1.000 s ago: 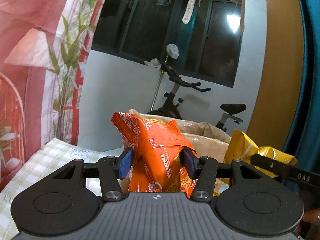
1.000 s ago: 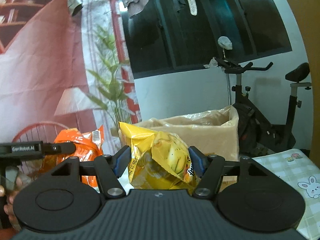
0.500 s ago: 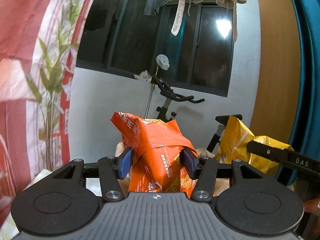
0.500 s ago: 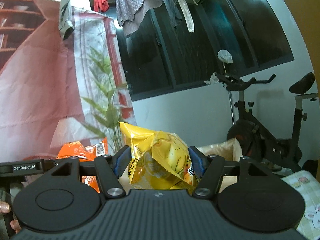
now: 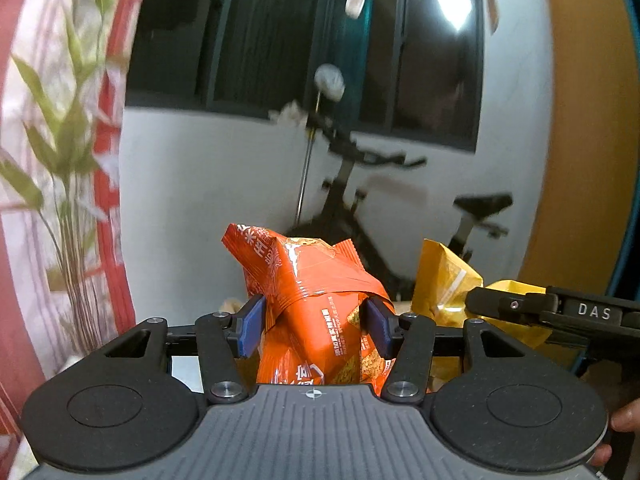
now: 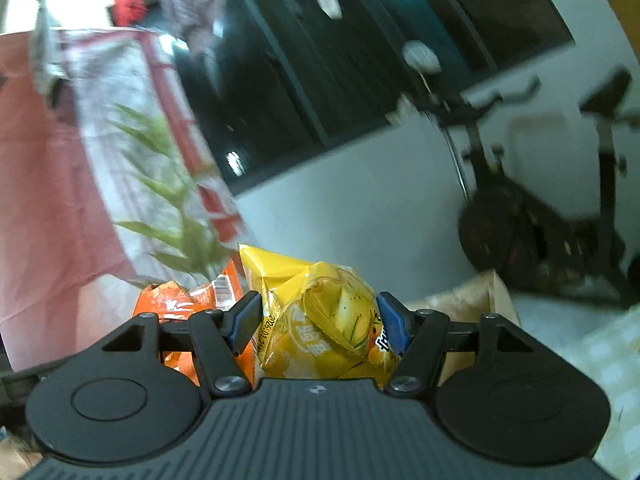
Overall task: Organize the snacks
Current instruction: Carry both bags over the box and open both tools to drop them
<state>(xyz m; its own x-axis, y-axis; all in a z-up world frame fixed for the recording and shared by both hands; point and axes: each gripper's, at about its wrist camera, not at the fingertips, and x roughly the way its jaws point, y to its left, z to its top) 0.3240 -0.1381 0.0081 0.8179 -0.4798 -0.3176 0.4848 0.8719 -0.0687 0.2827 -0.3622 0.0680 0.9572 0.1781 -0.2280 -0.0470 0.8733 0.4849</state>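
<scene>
My left gripper (image 5: 314,326) is shut on an orange snack bag (image 5: 308,300) and holds it up in the air. My right gripper (image 6: 320,326) is shut on a yellow snack bag (image 6: 324,320) and holds it raised too. The yellow bag (image 5: 440,284) also shows to the right in the left wrist view, beside the right gripper's black finger (image 5: 520,306). The orange bag (image 6: 180,304) shows to the left in the right wrist view. A cardboard box lined with plastic (image 6: 472,304) sits low, just right of the yellow bag.
An exercise bike (image 6: 540,216) stands behind the box against a white wall. A red and white curtain with a green plant print (image 5: 60,160) hangs at the left. A checked tablecloth (image 6: 612,360) shows at the lower right.
Both grippers have lifted and tilted upward with their bags. The box and the tablecloth have dropped low or out of view. Both views are blurred by motion.
</scene>
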